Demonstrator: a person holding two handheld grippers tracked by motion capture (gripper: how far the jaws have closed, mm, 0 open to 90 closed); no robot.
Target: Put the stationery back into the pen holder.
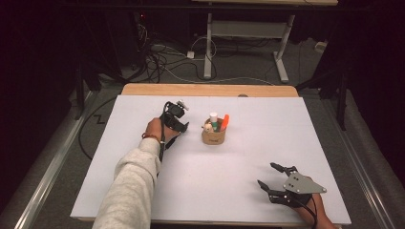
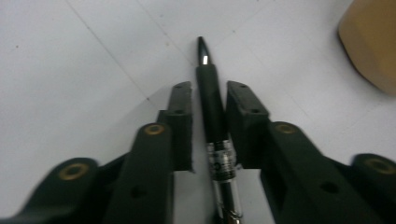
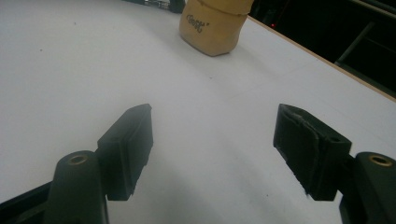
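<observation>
Black jaws of the left tool (image 2: 209, 98), seen along its own view: drawn close on either side of a black pen (image 2: 212, 112), which lies lengthwise in the gap between them. Whether the pads actually press the barrel cannot be told; a thin sliver of gap shows on each side. Pen tip points away from the camera, over the white surface (image 2: 70, 70); a printed label band shows on the lower barrel.

Left tool in the high view (image 1: 179, 121): held in the person's left hand (image 1: 155, 130), grey sleeve (image 1: 131, 191) behind it, just to the left of the cup.

Tan paper cup (image 1: 213, 136): upright near the middle of the surface, holding several small items, among them a white-capped one and an orange one. It shows as a tan edge at the upper right of the left gripper view and farther off in the right gripper view (image 3: 212, 25).

Right tool (image 1: 273, 176): near the front right corner of the surface, well apart from the cup, jaws standing wide apart with nothing between them (image 3: 212, 140).
</observation>
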